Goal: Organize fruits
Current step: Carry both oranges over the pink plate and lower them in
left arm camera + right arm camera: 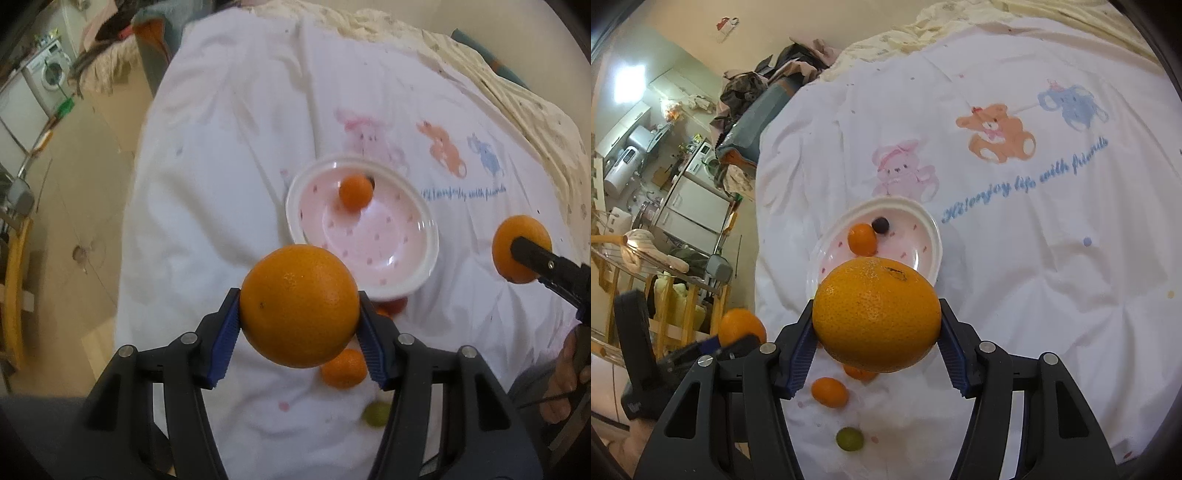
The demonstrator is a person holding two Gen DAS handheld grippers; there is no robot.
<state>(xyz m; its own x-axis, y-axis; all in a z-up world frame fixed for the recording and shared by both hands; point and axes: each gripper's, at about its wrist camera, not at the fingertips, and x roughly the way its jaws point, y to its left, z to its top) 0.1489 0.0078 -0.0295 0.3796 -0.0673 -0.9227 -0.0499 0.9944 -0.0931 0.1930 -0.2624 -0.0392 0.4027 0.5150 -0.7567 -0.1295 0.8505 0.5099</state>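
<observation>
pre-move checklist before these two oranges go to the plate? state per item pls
1. Left gripper clamps its orange on both sides: ok.
2. Right gripper clamps its orange on both sides: ok.
3. Both oranges lifted off the sheet: ok.
4. Plate has free room beside the small orange and dark berry: ok.
5. Plate sits level: not ok, it looks tilted on the soft bedding.
6. Loose fruit left on the sheet, a mandarin and a green fruit: not ok.
</observation>
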